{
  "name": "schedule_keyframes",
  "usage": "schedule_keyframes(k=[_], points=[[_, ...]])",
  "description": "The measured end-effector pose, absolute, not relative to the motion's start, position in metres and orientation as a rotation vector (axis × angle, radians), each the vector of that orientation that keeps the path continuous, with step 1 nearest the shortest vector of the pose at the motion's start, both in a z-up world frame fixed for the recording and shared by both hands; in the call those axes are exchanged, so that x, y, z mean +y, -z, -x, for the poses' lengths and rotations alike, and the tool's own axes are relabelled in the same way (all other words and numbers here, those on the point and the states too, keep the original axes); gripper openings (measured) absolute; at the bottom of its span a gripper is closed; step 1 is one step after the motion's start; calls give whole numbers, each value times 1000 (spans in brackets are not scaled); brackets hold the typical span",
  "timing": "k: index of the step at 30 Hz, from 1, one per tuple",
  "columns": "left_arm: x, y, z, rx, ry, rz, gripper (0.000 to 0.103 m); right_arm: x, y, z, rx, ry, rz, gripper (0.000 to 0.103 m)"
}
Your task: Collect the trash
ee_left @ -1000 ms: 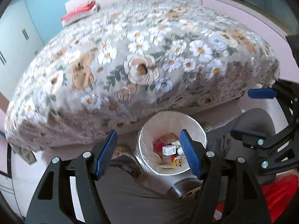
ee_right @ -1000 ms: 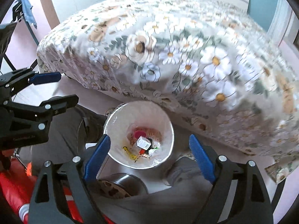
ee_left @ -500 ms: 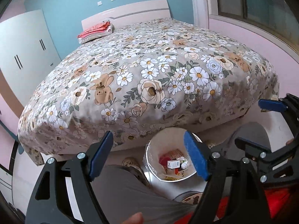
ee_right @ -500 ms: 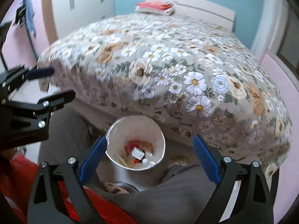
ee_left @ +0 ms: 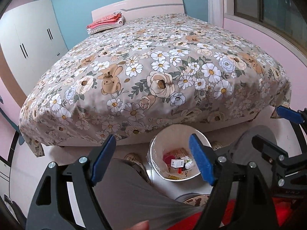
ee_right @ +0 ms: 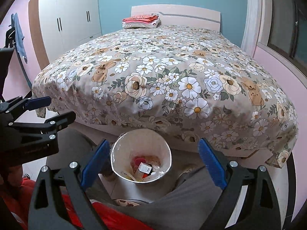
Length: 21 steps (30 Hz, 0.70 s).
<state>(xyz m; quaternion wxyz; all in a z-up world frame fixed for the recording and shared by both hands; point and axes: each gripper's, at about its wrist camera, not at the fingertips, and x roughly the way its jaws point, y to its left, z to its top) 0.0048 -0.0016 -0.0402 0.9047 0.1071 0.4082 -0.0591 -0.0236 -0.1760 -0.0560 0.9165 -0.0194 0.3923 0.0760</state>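
A white waste bin (ee_left: 159,151) (ee_right: 122,151) stands on the floor at the foot of the bed. It holds trash (ee_left: 177,162) (ee_right: 144,166): a red cup, a white tagged packet and wrappers. My left gripper (ee_left: 153,161) is open and empty, held above and in front of the bin; it also shows in the right wrist view (ee_right: 51,109). My right gripper (ee_right: 151,163) is open and empty, above the bin; it also shows in the left wrist view (ee_left: 272,128). Both sit over the person's grey-trousered legs (ee_left: 130,191).
A bed with a floral cover (ee_left: 153,72) (ee_right: 163,80) fills the middle. Folded red cloth on a pillow (ee_left: 105,22) (ee_right: 142,20) lies by the headboard. White wardrobe (ee_right: 71,19) at left, window (ee_left: 268,3) at right. Slippers (ee_left: 132,157) rest beside the bin.
Both grippers have risen and pulled back from the bin. The view now takes in the whole bed, and the bin looks smaller and lower. Both jaws stay open.
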Motion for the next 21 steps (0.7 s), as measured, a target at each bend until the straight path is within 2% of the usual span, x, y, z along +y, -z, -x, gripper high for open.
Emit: schedule_keyframes(k=[21], points=[[-6,40,-3,846,158,-212,78,-174,57,27,813,-127,34,95]])
